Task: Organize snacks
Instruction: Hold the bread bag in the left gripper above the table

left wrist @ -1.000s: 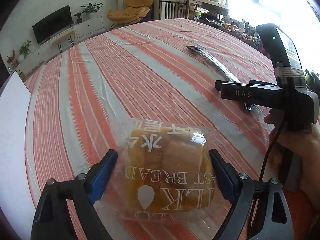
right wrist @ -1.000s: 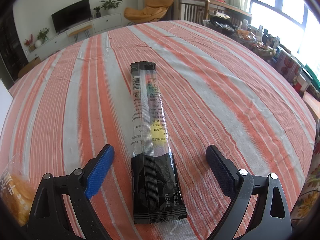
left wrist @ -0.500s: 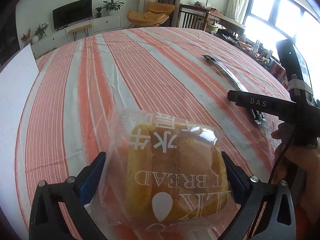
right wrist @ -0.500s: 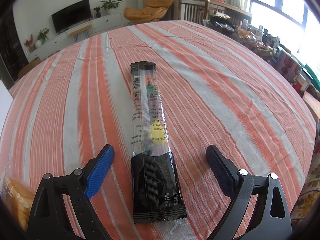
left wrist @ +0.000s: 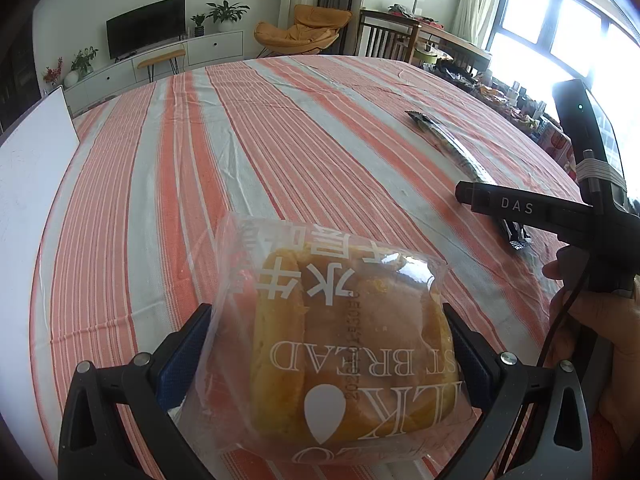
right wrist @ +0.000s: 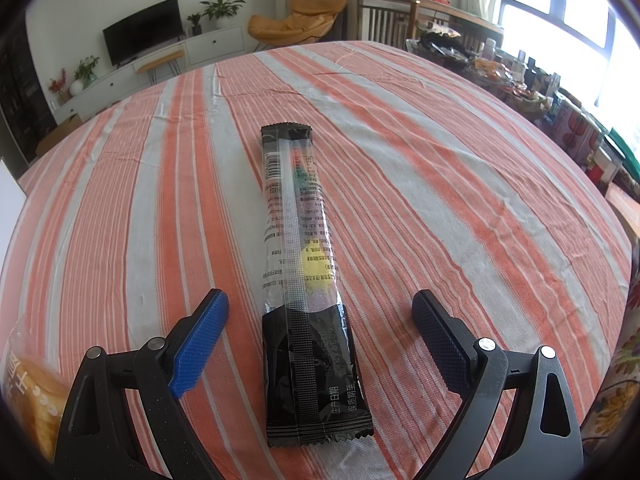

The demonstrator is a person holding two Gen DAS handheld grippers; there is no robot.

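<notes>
Jaws of the left gripper (left wrist: 326, 344): spread wide, one blue pad at either side of the bread packet (left wrist: 336, 344), which fills the space between them; the pads sit at the wrapper's edges, and whether they press on it cannot be told. Bread packet: clear plastic wrapper with white lettering, a golden loaf inside, resting on the counter (left wrist: 168, 184) at the near edge; a corner of it also shows at the lower left of the right wrist view. Jaws of the right gripper (right wrist: 320, 332): apart, with clear gaps on both sides of the snack stick (right wrist: 304, 280), pads touching nothing. Snack stick: long narrow packet, black at both ends, transparent in the middle with printed text and a yellow patch, lying flat on the counter and running lengthwise away from the camera, its near black end between the open jaws. From the left wrist view the same stick lies to the right, well apart from the bread, partly hidden behind the right gripper's black body. Hand (left wrist: 588, 320): wrapped around that gripper's handle at the right edge. Counter covering: cloth in orange-red and pale grey stripes. White board (left wrist: 28, 184): standing at the counter's left edge.
</notes>
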